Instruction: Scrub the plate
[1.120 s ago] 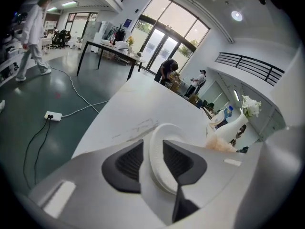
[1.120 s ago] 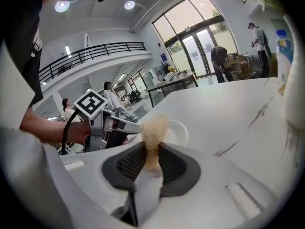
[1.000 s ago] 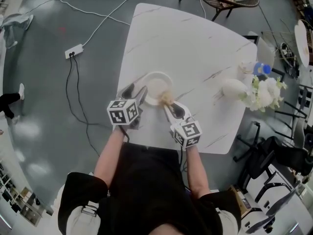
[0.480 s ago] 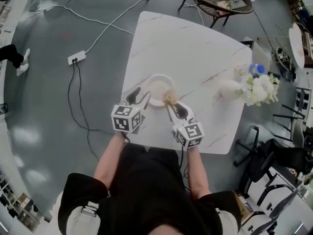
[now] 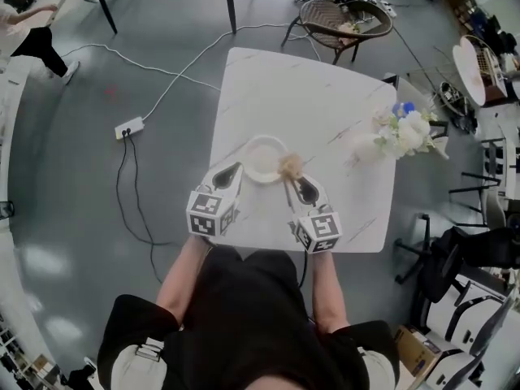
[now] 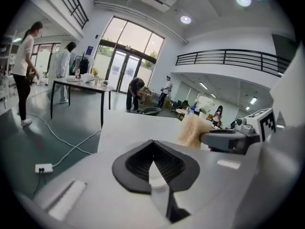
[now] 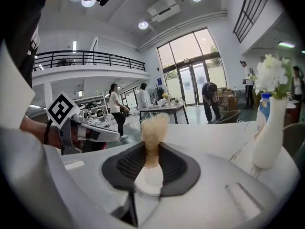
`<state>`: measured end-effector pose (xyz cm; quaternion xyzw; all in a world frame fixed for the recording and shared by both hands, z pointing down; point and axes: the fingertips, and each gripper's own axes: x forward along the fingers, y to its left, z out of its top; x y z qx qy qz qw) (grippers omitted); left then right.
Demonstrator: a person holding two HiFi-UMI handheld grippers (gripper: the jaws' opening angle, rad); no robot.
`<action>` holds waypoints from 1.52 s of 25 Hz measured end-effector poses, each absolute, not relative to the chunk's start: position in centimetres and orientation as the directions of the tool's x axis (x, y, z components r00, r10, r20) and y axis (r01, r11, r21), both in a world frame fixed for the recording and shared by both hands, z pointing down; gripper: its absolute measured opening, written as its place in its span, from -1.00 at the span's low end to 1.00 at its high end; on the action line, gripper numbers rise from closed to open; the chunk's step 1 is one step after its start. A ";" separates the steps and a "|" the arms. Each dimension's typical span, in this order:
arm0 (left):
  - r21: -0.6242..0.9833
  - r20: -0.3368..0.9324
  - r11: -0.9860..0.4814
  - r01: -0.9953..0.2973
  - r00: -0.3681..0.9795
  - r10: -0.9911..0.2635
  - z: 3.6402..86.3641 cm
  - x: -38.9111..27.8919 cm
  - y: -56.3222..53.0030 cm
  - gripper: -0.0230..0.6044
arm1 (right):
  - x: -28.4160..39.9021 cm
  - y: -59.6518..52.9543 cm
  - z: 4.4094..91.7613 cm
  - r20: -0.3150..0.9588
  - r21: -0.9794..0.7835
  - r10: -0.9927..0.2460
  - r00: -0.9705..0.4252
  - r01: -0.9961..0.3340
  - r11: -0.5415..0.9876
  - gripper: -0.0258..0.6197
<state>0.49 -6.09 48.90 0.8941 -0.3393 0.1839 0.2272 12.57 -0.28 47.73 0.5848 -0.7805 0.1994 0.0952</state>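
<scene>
Forearms [image 5: 183, 270] are reaching out from a black apron [image 5: 244, 315] over the near edge of the white marble table [image 5: 325, 104]. The left gripper [image 5: 231, 171] [image 6: 153, 144] is pointing at the near-left rim of the plate [image 5: 262, 157]. Its jaws have just been closing and are now pressing together with nothing between them. The right gripper [image 5: 288, 177] [image 7: 152, 151] is pinching a tan, fibrous scrubber [image 5: 290, 166] [image 7: 155, 128], whose tuft is sticking out past the jaw tips. The left gripper view is also catching that tuft off to the right.

From above, the plate is lying flat on the table just beyond both grippers, between their tips, outside either pair of jaws. The scrubber is sitting at the plate's right rim, but whether it is touching cannot be told.

Farther right a white vase with flowers [image 5: 402, 132] is standing on the table. Beyond the far edge a wicker chair [image 5: 341, 19] is standing, and a power strip [image 5: 128, 127] is lying on the grey floor.
</scene>
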 end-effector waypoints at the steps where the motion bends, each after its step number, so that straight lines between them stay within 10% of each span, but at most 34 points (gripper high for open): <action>1: 0.261 0.476 -0.681 -0.684 0.705 -0.526 48.3 0.3 -5.8 -0.90 | 12.5 0.1 47.0 0.373 -0.183 -0.884 -0.281 -0.957 0.227 -0.65; 38: 0.170 0.292 -0.783 -0.599 0.789 -0.541 37.2 -7.8 5.8 -0.91 | 7.0 15.2 36.9 0.219 -0.045 -0.975 -0.027 -0.999 0.018 -0.65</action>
